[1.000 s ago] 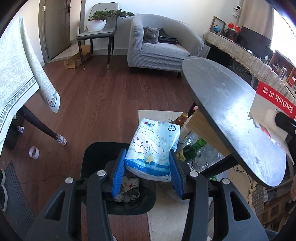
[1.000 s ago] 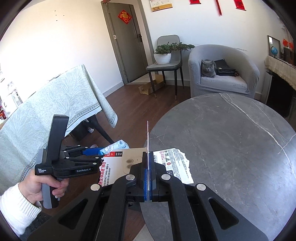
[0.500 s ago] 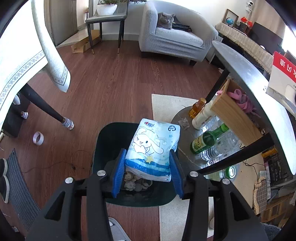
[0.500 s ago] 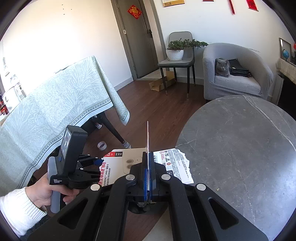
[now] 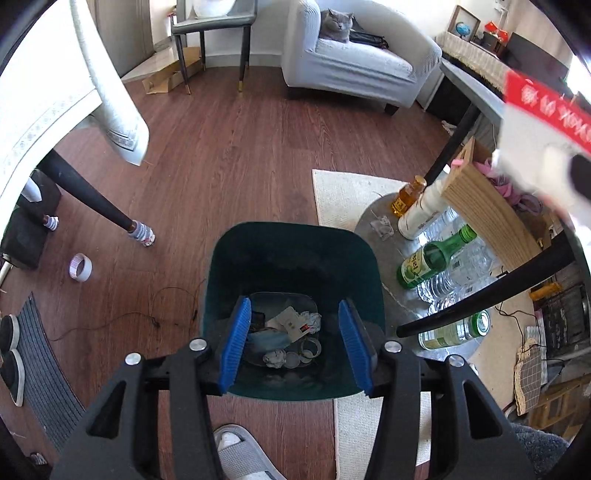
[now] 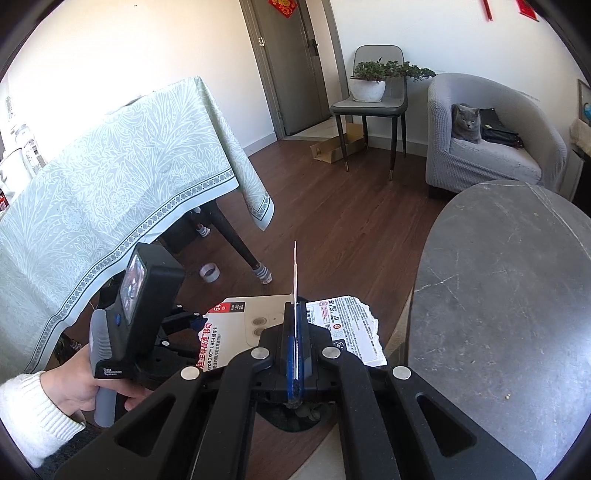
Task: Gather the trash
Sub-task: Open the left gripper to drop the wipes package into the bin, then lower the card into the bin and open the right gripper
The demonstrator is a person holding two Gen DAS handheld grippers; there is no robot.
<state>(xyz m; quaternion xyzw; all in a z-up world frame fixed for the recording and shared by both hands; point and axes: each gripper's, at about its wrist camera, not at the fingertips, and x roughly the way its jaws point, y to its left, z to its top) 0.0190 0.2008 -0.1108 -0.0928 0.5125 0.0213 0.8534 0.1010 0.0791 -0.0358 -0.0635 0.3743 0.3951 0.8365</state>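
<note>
Two grippers angled downward: left gripper [image 5: 295,343] fingers opening, empty, over bin [image 5: 291,251]; right gripper [image 6: 295,314] fingers pinching packaging card [image 6: 255,325].

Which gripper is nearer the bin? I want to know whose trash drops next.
Left. The left gripper hangs right over the bin, jaws opening with nothing between them. The right gripper, shut on torn packaging, is off to the side.

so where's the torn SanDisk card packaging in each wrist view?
Left wrist: torn SanDisk packaging blurred at the upper right edge, above the bottles, red strip uppermost.
Right wrist: bottom centre, clamped edge-on in the right gripper, flaps spread to both sides.
Shared landmark: grey cat on the grey armchair.
</note>
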